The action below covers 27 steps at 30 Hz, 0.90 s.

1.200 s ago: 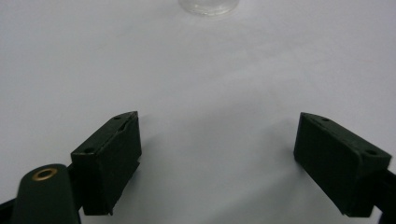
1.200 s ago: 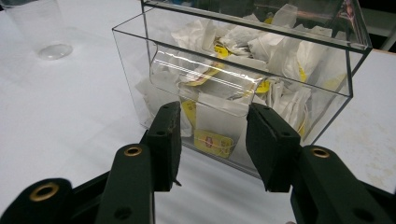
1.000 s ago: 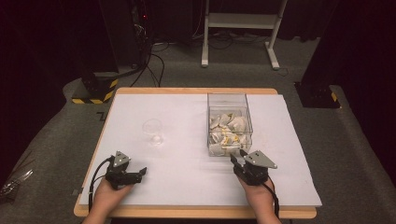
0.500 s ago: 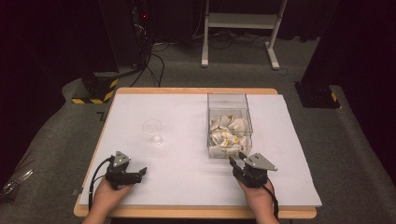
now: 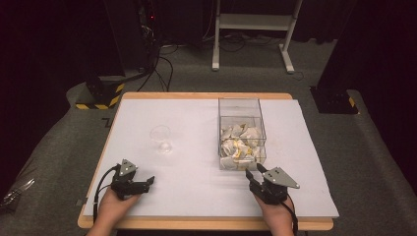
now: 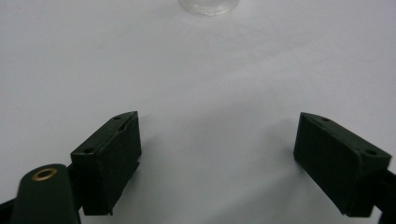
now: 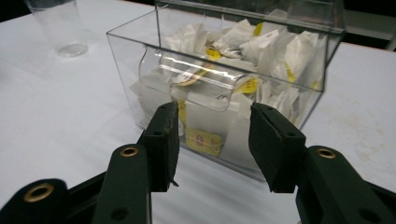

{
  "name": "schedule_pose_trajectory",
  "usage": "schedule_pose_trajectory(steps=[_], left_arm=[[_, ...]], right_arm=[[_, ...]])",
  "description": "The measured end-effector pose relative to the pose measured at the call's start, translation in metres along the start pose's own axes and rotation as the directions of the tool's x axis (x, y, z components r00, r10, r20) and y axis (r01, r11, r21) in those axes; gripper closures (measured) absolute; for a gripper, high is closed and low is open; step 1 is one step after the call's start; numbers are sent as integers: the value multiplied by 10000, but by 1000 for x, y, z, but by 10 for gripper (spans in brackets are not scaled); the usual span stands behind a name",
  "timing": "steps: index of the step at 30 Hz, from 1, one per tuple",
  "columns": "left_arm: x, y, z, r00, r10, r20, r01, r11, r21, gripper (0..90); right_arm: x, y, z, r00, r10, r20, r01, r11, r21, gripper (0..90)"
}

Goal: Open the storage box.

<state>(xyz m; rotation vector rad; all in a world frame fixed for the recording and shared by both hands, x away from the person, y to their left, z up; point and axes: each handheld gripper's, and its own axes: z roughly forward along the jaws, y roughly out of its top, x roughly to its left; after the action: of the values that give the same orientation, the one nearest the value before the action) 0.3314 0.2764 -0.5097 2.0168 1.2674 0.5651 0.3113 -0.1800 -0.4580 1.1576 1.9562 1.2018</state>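
Sachets (image 7: 201, 140) sit in one clear dispenser box (image 5: 241, 129), right-centre of worktop (image 5: 196, 187), too many to count. Right gripper (image 7: 214, 144) just short of the box's near slot, fingers apart and just been opening, nothing between. Go in low, pinch one sachet only. Left gripper (image 6: 217, 158) idle, fingers wide, empty. One clear cup (image 5: 161, 139) left of box.

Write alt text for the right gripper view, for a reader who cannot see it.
The right gripper, its two black jaws open with nothing between them, points at the front of a clear plastic box filled with white and yellow tea bag packets. The box stands on a white table, and an empty clear cup stands farther back at the upper left.
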Motion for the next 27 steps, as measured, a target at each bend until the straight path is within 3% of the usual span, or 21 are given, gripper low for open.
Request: schedule_pose_trajectory(steps=[10,16,27], left_arm=[[0,0,0,10000,-17,7,17,10000,7,154],[0,0,0,10000,-19,25,19,10000,10,154],[0,0,0,10000,-17,22,17,10000,11,154]], right_arm=[[-20,17,-12,9990,112,441,-92,9989,-465,543],[-37,31,-6,9969,395,683,-362,9982,-483,548],[-48,53,11,9903,403,1326,-369,9989,-282,556]])
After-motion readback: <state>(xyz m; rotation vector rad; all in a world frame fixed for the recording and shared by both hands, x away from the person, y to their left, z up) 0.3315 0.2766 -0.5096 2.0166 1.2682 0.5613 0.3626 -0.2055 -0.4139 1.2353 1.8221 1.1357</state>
